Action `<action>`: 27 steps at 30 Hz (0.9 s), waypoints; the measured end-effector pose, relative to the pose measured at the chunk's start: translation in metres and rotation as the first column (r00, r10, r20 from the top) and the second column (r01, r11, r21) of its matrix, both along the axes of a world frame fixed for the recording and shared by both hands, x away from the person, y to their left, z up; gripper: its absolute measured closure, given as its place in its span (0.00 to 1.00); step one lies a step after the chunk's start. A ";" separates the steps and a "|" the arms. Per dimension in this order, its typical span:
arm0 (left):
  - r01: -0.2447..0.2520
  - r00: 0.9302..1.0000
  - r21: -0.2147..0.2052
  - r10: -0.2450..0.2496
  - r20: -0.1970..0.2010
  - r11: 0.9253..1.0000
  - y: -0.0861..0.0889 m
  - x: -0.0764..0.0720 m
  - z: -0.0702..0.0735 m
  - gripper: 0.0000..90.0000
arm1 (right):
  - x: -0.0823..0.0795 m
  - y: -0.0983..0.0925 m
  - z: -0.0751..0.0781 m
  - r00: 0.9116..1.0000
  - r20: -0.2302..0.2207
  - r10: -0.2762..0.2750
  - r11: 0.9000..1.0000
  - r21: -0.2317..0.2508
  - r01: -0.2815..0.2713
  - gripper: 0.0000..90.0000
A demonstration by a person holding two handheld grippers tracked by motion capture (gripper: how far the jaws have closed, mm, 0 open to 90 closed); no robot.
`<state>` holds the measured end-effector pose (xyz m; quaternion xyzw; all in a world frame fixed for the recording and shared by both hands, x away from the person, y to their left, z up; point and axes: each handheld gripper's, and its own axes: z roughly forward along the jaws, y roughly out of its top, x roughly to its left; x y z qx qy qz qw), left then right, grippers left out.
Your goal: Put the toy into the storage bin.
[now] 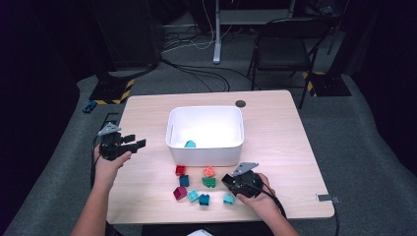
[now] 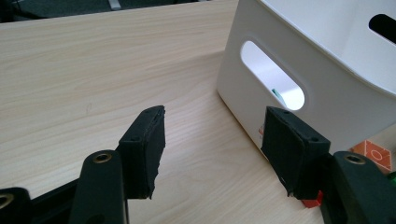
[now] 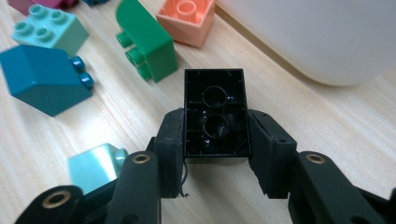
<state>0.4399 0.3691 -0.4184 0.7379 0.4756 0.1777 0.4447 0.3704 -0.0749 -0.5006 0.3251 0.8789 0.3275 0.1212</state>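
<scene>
My right gripper [image 3: 215, 140] is shut on a black brick [image 3: 215, 109], whose hollow underside faces the camera; in the high view the right gripper [image 1: 231, 181] sits low over the table just in front of the white bin [image 1: 205, 147]. Around it lie a green brick [image 3: 147, 44], an orange brick [image 3: 187, 18], a dark teal brick [image 3: 44, 79], a mint brick [image 3: 49, 28] and a light turquoise brick [image 3: 93, 165]. My left gripper [image 2: 212, 149] stands open left of the bin [image 2: 327, 93], with nothing between its jaws. A teal brick [image 1: 190, 144] lies inside the bin.
Red [image 1: 180, 170], blue [image 1: 184, 180] and magenta [image 1: 179, 192] bricks lie in the cluster before the bin. A dark round cap [image 1: 240, 103] sits at the table's far edge. A chair [image 1: 287, 49] and cables stand beyond the table.
</scene>
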 end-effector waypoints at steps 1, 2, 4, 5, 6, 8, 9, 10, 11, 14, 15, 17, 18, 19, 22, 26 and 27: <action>0.000 1.000 -0.001 0.000 -0.001 1.000 0.000 0.000 0.000 0.44 | 0.000 0.000 0.002 1.000 0.003 0.010 1.000 0.004 -0.010 0.65; 0.000 1.000 -0.002 0.000 0.000 1.000 0.000 0.000 0.000 0.44 | -0.001 0.001 0.004 1.000 -0.001 0.010 1.000 0.010 -0.010 0.65; 0.000 1.000 -0.002 0.000 0.000 1.000 0.000 0.000 0.000 0.44 | -0.002 0.002 0.008 1.000 0.002 0.025 1.000 0.014 -0.025 0.65; 0.000 1.000 -0.002 0.000 0.000 1.000 0.000 0.000 0.000 0.44 | -0.002 0.002 0.009 1.000 -0.005 0.024 1.000 0.015 -0.024 0.65; 0.000 1.000 -0.001 0.000 0.001 1.000 0.000 0.000 0.000 0.44 | -0.002 0.002 0.011 1.000 -0.007 0.026 0.999 0.019 -0.026 0.65; 0.000 1.000 -0.001 0.000 0.000 1.000 0.000 0.000 0.000 0.44 | -0.003 0.002 0.013 1.000 -0.013 0.027 0.999 0.025 -0.026 0.65; 0.000 1.000 -0.001 0.000 0.001 1.000 0.000 0.000 0.000 0.44 | -0.002 0.002 0.014 0.999 -0.019 0.030 0.999 0.029 -0.029 0.65; 0.001 1.000 -0.001 -0.001 -0.001 1.000 0.000 0.000 0.000 0.44 | -0.002 0.002 0.016 0.999 -0.025 0.029 0.999 0.035 -0.028 0.65; 0.001 1.000 -0.001 -0.001 -0.002 1.000 0.000 0.000 0.000 0.44 | -0.002 0.002 0.017 0.999 -0.025 0.033 0.999 0.037 -0.032 0.65; 0.000 1.000 -0.002 0.000 -0.003 1.000 0.000 0.000 0.000 0.44 | -0.003 0.002 0.026 0.998 -0.040 0.039 0.998 0.055 -0.037 0.65; -0.004 1.000 -0.006 0.004 0.004 1.000 0.000 0.000 -0.001 0.44 | -0.003 0.002 0.029 0.998 -0.044 0.038 0.998 0.057 -0.036 0.65; -0.002 1.000 -0.004 0.002 -0.001 1.000 0.001 0.000 0.000 0.44 | -0.003 0.001 0.037 0.997 -0.059 0.047 0.997 0.069 -0.043 0.65; -0.003 1.000 -0.006 0.003 -0.001 1.000 0.001 0.000 0.000 0.44 | -0.003 0.001 0.039 0.997 -0.061 0.050 0.996 0.071 -0.045 0.65; -0.003 1.000 -0.007 0.003 -0.001 1.000 0.001 0.000 0.000 0.44 | -0.003 0.001 0.043 0.997 -0.061 0.054 0.996 0.071 -0.049 0.65; -0.003 1.000 -0.006 0.003 -0.002 1.000 0.001 0.000 0.000 0.44 | -0.003 0.001 0.054 0.996 -0.051 0.068 0.996 0.061 -0.064 0.65; -0.003 1.000 -0.007 0.003 -0.001 1.000 0.002 0.000 0.000 0.44 | -0.002 0.001 0.066 0.996 -0.052 0.074 0.995 0.069 -0.070 0.65; -0.003 1.000 -0.008 0.003 -0.001 1.000 0.002 0.000 0.000 0.44 | -0.002 0.001 0.069 0.995 -0.051 0.081 0.995 0.065 -0.078 0.65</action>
